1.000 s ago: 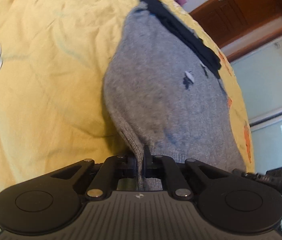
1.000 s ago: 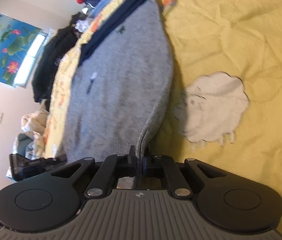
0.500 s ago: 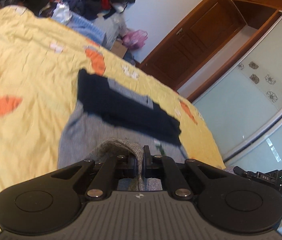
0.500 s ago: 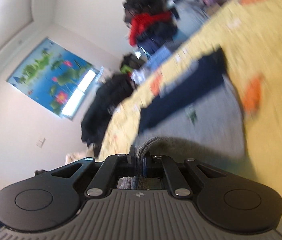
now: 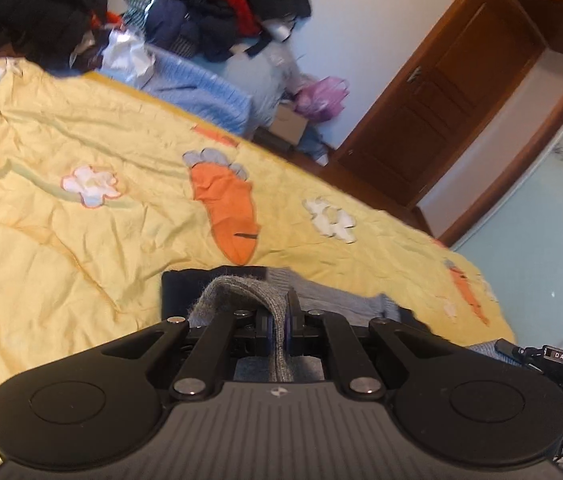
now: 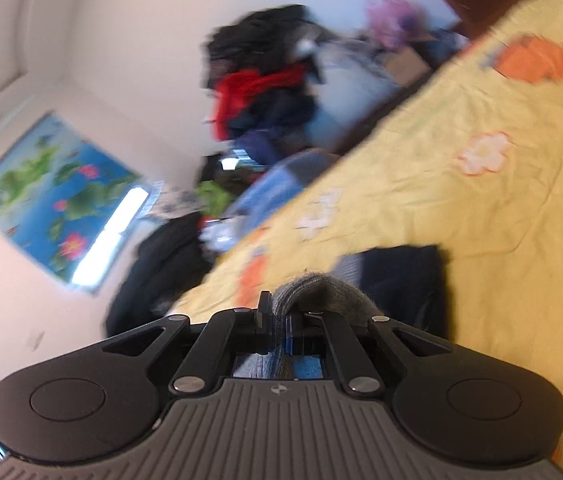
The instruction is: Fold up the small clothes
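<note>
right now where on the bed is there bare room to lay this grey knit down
Bare yellow quilt lies left of the left tongs, out to the white flower patch, and past the dark hem up to the orange carrot patch. The far edge is crowded with the clothes pile.

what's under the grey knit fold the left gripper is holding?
Under the grey knit garment, held in the shut left gripper, a dark navy band lies on the yellow quilt. The gripper body hides everything nearer.
</note>
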The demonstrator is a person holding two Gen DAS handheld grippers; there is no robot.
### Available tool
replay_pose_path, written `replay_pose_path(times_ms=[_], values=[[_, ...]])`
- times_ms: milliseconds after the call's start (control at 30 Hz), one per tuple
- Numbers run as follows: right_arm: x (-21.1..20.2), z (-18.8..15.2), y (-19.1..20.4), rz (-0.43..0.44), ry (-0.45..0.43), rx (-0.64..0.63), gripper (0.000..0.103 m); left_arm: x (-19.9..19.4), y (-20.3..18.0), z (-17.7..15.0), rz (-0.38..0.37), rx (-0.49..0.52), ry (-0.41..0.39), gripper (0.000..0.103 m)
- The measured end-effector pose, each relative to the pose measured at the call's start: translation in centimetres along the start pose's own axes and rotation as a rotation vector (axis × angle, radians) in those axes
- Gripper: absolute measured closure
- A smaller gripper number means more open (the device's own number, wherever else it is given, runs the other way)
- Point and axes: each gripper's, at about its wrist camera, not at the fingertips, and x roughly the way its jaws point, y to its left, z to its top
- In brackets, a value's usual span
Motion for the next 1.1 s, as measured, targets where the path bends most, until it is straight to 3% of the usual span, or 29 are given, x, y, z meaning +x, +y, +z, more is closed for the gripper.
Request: replay_pose_path(times_ms=[100, 133, 167, 233, 267, 300, 333, 367, 400, 467, 567, 633, 900, 967, 1033, 1100], values=[[3.2, -0.2, -2.8, -0.068, 0.004, 0.062, 0.082, 1.8, 0.9, 0.1, 0.001, -0.009, -0.007, 0.096], [3.6, -0.6, -3.2, -0.083, -0.007, 0.066, 0.075, 1.7, 1.0, 0.3, -0.01, -0.013, -0.015, 0.095], [3.9, -0.8, -3.4, -0.091, -0.015, 0.066, 0.06, 1.3, 1.1, 0.5, -0.027, -0.026, -0.027, 0.089], [3.6, -1.2, -3.0, -0.08, -0.049, 0.02, 0.045, -0.6, 0.6, 0.6, -0.043, 0.025, -0.117, 0.072], [3.3, -1.2, -2.6, -0.071, -0.066, -0.026, 0.044, -1.8, -0.2, 0.4, 0.004, 0.108, -0.196, 0.047], [3.2, -1.3, -2.0, -0.079, -0.067, -0.082, 0.044, -2.9, -1.2, -0.1, 0.085, 0.206, -0.279, 0.011], [3.2, -1.3, -1.4, -0.108, -0.064, -0.145, 0.044, -3.6, -2.0, -0.8, 0.17, 0.3, -0.352, 0.0], [3.1, -1.3, -0.6, -0.137, -0.066, -0.218, 0.044, -4.1, -2.7, -1.6, 0.222, 0.392, -0.412, 0.0], [3.1, -1.4, -0.1, -0.163, -0.065, -0.286, 0.044, -4.1, -3.2, -2.3, 0.245, 0.479, -0.424, 0.0], [3.3, -1.3, 0.7, -0.211, -0.041, -0.389, 0.044, -2.8, -3.8, -3.3, 0.278, 0.601, -0.349, 0.0], [4.4, -1.0, 1.0, -0.251, 0.014, -0.448, 0.044, 0.2, -3.9, -4.6, 0.313, 0.674, -0.235, 0.0], [5.3, -1.1, 1.1, -0.271, 0.034, -0.474, 0.044, 1.8, -3.4, -5.1, 0.326, 0.657, -0.194, 0.0], [8.2, -0.6, 0.7, -0.312, 0.079, -0.5, 0.045, 6.1, -0.7, -2.9, 0.289, 0.414, -0.057, 0.0], [8.9, 0.1, 0.4, -0.348, 0.063, -0.49, 0.037, 7.0, -0.3, -2.4, 0.294, 0.393, -0.031, 0.001], [9.9, 0.6, 0.0, -0.378, 0.078, -0.476, 0.031, 7.7, -0.1, -2.1, 0.288, 0.377, -0.001, 0.014], [11.1, 0.8, -0.5, -0.37, 0.133, -0.455, 0.031, 8.3, -0.1, -1.9, 0.267, 0.379, 0.036, 0.053]])
